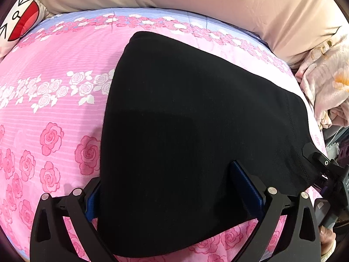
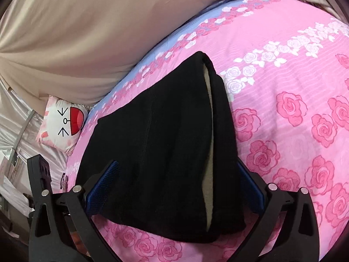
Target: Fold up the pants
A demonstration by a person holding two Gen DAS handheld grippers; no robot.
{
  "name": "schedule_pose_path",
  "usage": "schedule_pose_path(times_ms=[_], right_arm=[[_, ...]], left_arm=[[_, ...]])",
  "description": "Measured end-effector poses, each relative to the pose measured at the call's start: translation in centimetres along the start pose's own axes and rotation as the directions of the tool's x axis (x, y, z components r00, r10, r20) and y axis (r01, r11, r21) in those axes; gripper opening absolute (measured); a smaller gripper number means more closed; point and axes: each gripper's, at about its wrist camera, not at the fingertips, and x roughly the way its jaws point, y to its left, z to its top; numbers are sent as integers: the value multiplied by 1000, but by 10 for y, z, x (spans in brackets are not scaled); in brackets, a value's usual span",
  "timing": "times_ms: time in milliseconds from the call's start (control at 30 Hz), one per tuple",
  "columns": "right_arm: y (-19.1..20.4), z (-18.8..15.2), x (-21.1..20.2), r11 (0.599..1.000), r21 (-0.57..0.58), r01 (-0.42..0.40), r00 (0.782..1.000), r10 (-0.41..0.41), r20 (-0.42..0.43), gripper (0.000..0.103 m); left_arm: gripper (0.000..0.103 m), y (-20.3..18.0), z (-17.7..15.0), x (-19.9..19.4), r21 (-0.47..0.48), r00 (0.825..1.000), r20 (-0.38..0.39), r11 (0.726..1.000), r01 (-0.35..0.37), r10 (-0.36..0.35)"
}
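The black pants lie folded into a thick stack on the pink rose-print bed sheet. My left gripper is open, its blue-padded fingers wide apart over the near edge of the stack. In the right wrist view the pants show a pale fleece lining at the fold edge. My right gripper is open too, its fingers straddling the near end of the stack. The right gripper also shows in the left wrist view at the pants' right edge.
A beige blanket lies along the far side of the bed. A white cartoon-face pillow sits at the sheet's corner. Crumpled pale bedding lies at the right. The bed's edge drops off at the left in the right wrist view.
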Motion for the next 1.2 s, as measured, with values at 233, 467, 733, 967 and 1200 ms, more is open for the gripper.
schedule_pose_path(times_ms=[233, 467, 733, 967, 1200], right_arm=[[1, 4, 1, 1000, -16, 8, 1000, -8, -17, 98], [-5, 3, -6, 996, -46, -74, 994, 70, -89, 98], [0, 2, -3, 992, -60, -112, 989, 105, -103, 98], [10, 11, 11, 995, -54, -86, 992, 81, -92, 98], [18, 3, 12, 997, -71, -42, 998, 38, -57, 98]], left_arm=[[98, 2, -2, -1, -10, 1000, 22, 1000, 5, -5], [98, 7, -7, -5, 11, 998, 18, 998, 55, -55], [98, 3, -6, -2, 9, 999, 26, 999, 47, -47], [98, -7, 1, 6, 0, 998, 54, 1000, -11, 11], [98, -5, 1, 7, -3, 998, 69, 1000, -15, 16]])
